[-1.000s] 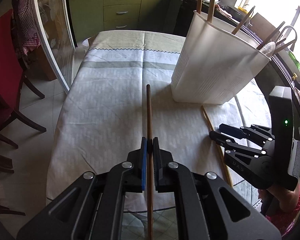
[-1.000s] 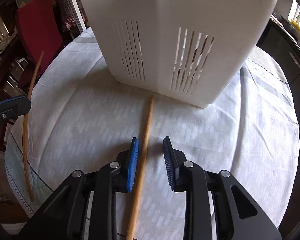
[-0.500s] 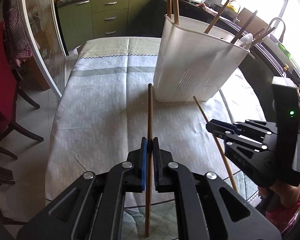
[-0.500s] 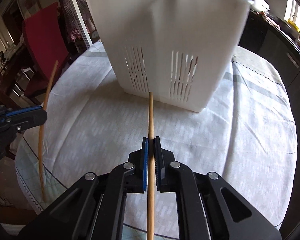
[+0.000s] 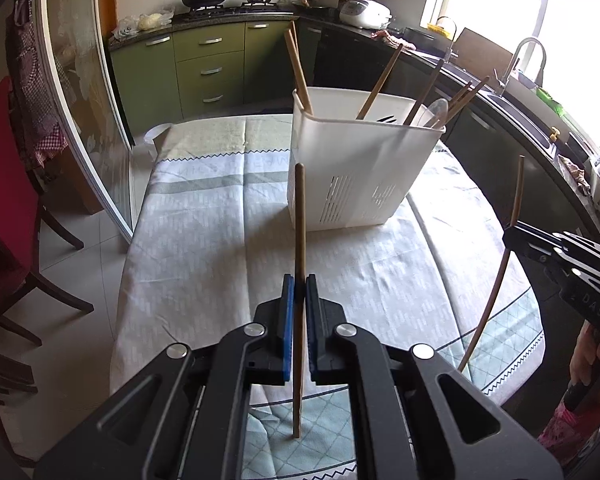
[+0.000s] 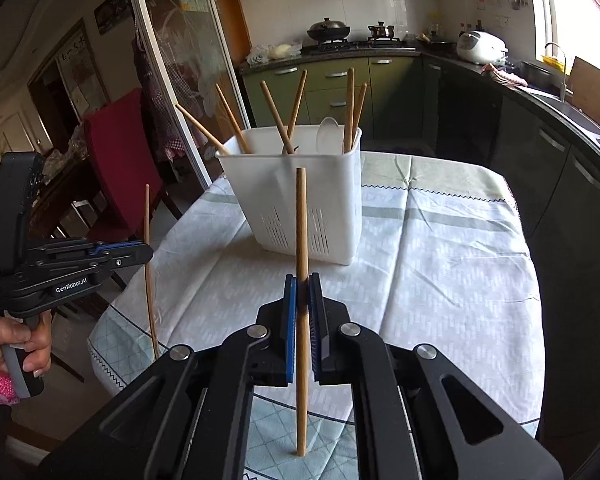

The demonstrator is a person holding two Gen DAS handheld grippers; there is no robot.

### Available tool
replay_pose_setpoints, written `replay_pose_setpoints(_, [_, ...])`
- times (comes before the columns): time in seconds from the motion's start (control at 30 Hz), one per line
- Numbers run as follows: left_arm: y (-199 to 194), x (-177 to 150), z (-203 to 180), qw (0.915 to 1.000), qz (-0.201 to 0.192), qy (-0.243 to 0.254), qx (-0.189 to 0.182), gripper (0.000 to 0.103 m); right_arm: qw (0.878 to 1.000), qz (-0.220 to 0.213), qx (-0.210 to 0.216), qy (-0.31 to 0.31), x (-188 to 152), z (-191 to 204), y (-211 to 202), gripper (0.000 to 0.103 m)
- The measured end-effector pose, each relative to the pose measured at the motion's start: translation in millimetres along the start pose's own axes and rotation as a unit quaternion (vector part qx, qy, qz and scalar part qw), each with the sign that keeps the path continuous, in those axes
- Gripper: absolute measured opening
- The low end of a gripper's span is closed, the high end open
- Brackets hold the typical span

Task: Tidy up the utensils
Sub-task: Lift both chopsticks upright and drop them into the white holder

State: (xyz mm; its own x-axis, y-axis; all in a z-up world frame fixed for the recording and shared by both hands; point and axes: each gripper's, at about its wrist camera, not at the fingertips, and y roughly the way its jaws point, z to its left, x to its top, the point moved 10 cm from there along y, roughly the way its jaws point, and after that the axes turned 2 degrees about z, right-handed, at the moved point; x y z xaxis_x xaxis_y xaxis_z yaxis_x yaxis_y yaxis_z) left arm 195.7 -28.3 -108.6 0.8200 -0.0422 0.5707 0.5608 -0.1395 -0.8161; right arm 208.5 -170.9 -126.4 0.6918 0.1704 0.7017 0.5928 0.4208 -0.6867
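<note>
Dark chopstick [image 5: 299,240] pinched in left gripper [image 5: 299,292], lighter chopstick [image 6: 301,240] pinched in right gripper [image 6: 302,292]; both held off the tablecloth [image 6: 440,260], near side of white utensil holder [image 6: 296,196] with chopsticks inside.

Utensil lower ends hidden inside white caddy [image 6: 300,200]; sink [image 5: 516,100] blurred.

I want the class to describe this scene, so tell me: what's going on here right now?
A person holds a gripper in each hand. The left gripper is shut on one wooden chopstick, and the right gripper is shut on another. Both are lifted above the tablecloth, in front of the white utensil holder, which already holds several chopsticks.
</note>
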Motion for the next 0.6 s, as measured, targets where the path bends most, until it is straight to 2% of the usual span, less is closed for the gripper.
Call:
replay_pose_setpoints(0.2, [-15, 2, -8, 0.9999, -0.015, 0.009, -0.002, 0.006, 1.000, -0.016, 0.001, -0.005, -3, 5, -27, 0.007])
replay_pose_setpoints(0.6, [-26, 4, -16, 0.9994, -0.028, 0.020, -0.006, 0.006, 0.999, -0.037, 0.004, -0.008, -1, 8, -46, 0.007])
